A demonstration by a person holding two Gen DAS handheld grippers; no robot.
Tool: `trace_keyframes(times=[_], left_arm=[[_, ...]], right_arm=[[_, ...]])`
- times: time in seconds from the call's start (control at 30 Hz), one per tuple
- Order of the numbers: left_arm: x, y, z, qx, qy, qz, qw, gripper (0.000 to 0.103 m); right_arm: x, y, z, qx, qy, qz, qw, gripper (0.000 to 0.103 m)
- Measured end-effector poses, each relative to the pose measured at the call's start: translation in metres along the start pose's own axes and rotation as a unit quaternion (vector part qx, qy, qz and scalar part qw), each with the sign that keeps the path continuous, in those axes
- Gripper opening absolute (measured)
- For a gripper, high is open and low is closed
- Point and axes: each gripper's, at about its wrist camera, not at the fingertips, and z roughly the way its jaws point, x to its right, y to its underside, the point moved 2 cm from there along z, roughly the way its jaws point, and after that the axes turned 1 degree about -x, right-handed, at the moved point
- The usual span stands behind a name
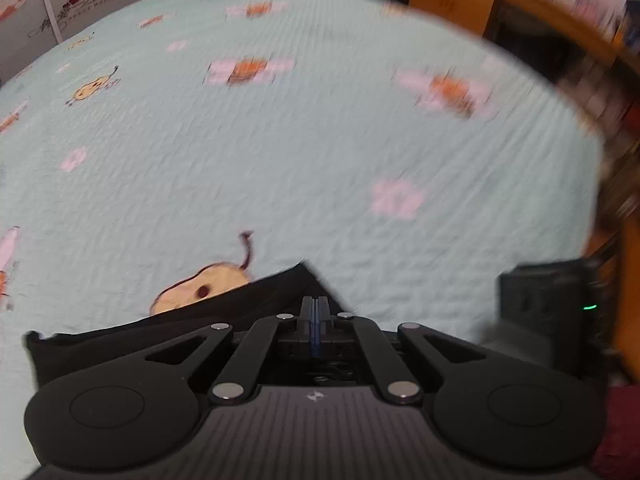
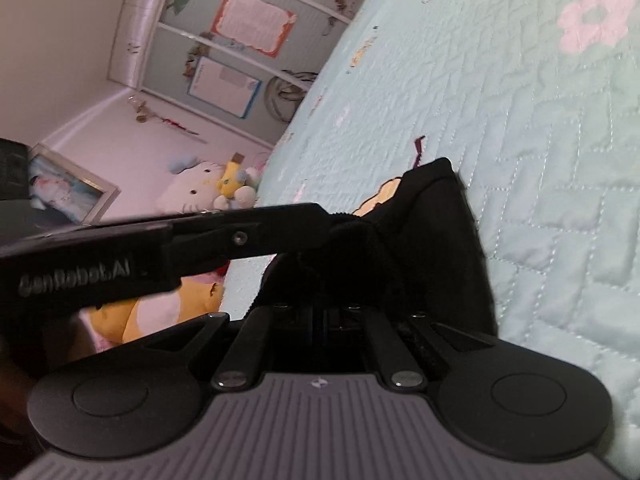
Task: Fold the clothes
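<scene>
Mint quilted bedspread (image 1: 320, 160), plush toys (image 2: 208, 190) beyond. Black garment (image 2: 436, 240), corner pointing up-bed; both the left gripper (image 1: 315, 304) and right gripper (image 2: 320, 312) apparently clamp it.

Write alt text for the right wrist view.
The right gripper and the left gripper, reaching in from the left, both pinch a bunched black garment over a mint quilted bedspread; plush toys sit behind.

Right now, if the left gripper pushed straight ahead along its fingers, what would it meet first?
The left gripper is shut, with the black garment right at its fingertips. Straight ahead it would likely meet that cloth, then the mint quilted bedspread beneath; depth is unclear.
</scene>
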Motion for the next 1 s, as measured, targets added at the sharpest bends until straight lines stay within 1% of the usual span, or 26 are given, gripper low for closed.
trace_keyframes(times=[0.03, 0.07, 0.13, 0.17, 0.27, 0.33, 0.4, 0.43, 0.47, 0.5, 0.53, 0.6, 0.7, 0.77, 0.83, 0.9, 0.93, 1.0], left_arm=[[0.000, 0.002, -0.006, 0.010, -0.001, -0.004, 0.9999, 0.000], [-0.002, 0.004, -0.012, 0.019, -0.004, -0.010, 0.9998, 0.000], [-0.011, 0.009, -0.018, 0.026, -0.018, -0.029, 0.9991, 0.001], [-0.016, 0.012, -0.021, 0.029, -0.025, -0.040, 0.9985, 0.004], [-0.033, 0.017, -0.020, 0.027, -0.036, -0.067, 0.9967, 0.004], [-0.033, 0.016, -0.019, 0.028, -0.036, -0.068, 0.9967, 0.004], [-0.029, 0.013, -0.019, 0.029, -0.031, -0.065, 0.9970, 0.013], [-0.026, 0.012, -0.018, 0.028, -0.029, -0.060, 0.9974, 0.017], [-0.020, 0.011, -0.017, 0.026, -0.029, -0.047, 0.9981, 0.023], [-0.014, 0.010, -0.015, 0.023, -0.031, -0.035, 0.9986, 0.026], [-0.010, 0.011, -0.013, 0.016, -0.041, -0.024, 0.9988, 0.030], [-0.006, 0.015, -0.011, 0.000, -0.060, -0.013, 0.9981, 0.029], [-0.009, 0.026, -0.016, -0.012, -0.052, -0.034, 0.9980, 0.029], [-0.008, 0.034, -0.016, -0.024, -0.051, -0.038, 0.9977, 0.028], [-0.004, 0.039, -0.014, -0.034, -0.050, -0.033, 0.9976, 0.028], [0.001, 0.042, -0.011, -0.039, -0.057, -0.024, 0.9973, 0.029], [0.001, 0.043, -0.010, -0.039, -0.056, -0.025, 0.9974, 0.027], [0.001, 0.044, -0.010, -0.035, -0.048, -0.026, 0.9979, 0.016]], right_arm=[[0.001, 0.000, -0.004, 0.001, -0.003, 0.000, 1.000, 0.010], [0.001, -0.001, -0.008, 0.003, -0.007, 0.001, 1.000, 0.017], [-0.001, -0.002, -0.015, 0.004, -0.004, -0.006, 1.000, 0.022], [-0.003, -0.002, -0.020, 0.006, -0.001, -0.013, 1.000, 0.022], [-0.005, -0.002, -0.035, 0.025, 0.015, -0.022, 0.999, 0.022], [-0.002, -0.004, -0.041, 0.042, 0.038, -0.020, 0.998, 0.022], [0.000, -0.006, -0.041, 0.045, 0.045, -0.018, 0.998, 0.022], [0.002, -0.005, -0.039, 0.041, 0.040, -0.013, 0.998, 0.022], [0.002, -0.005, -0.037, 0.037, 0.033, -0.006, 0.999, 0.022], [0.002, -0.004, -0.034, 0.035, 0.027, -0.005, 0.999, 0.022], [0.000, -0.003, -0.032, 0.034, 0.022, -0.007, 0.999, 0.022], [-0.002, -0.003, -0.031, 0.035, 0.014, -0.010, 0.999, 0.022], [-0.001, -0.003, -0.038, 0.042, 0.009, -0.009, 0.999, 0.022], [0.001, -0.004, -0.043, 0.049, 0.005, -0.003, 0.999, 0.022], [0.001, -0.003, -0.046, 0.049, 0.002, -0.001, 0.999, 0.022], [-0.001, 0.000, -0.046, 0.042, 0.003, -0.004, 0.999, 0.022], [-0.002, 0.001, -0.046, 0.038, 0.009, -0.006, 0.999, 0.021], [0.002, 0.003, -0.049, 0.037, 0.019, 0.004, 0.999, 0.020]])
